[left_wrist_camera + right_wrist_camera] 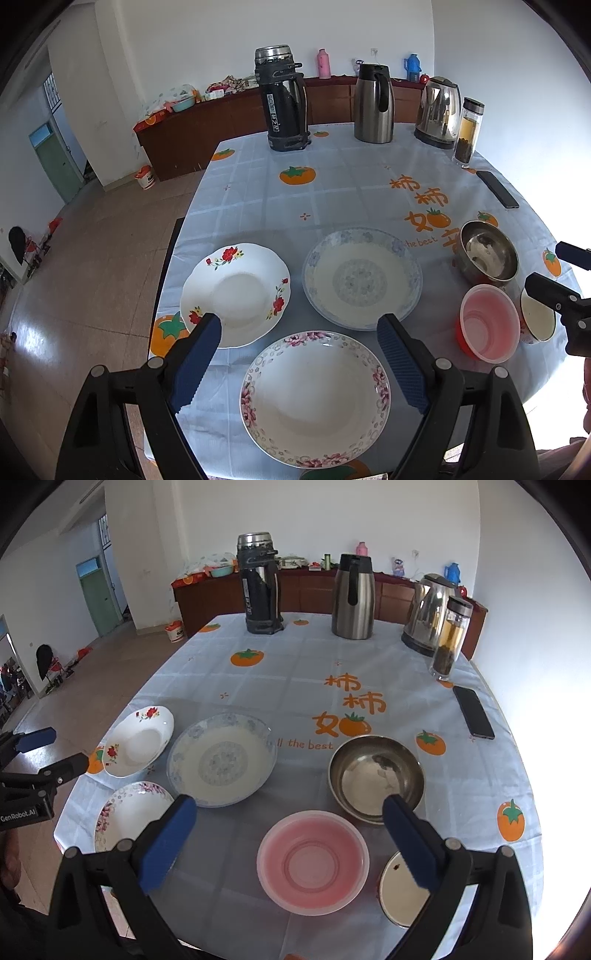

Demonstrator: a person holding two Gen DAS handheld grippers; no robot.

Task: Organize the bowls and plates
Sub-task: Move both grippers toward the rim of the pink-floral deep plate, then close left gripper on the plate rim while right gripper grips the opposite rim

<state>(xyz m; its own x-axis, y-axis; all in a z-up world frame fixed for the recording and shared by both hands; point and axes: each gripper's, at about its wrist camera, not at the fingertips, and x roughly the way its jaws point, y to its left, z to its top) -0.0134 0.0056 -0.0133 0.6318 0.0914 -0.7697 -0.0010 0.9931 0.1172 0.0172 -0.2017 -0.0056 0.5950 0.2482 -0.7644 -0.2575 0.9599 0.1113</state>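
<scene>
Two tools hover wide apart, empty, over the tabletop (332,177).
Left tool (299,354) above pink-rimmed plate (314,398); right tool (290,840) above pink bowl (313,862), steel bowl (376,775) at 1 o'clock.

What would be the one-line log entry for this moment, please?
stage: before first pick | left gripper: open, above pink-rimmed plate | right gripper: open, above pink plastic bowl | held: nothing
</scene>
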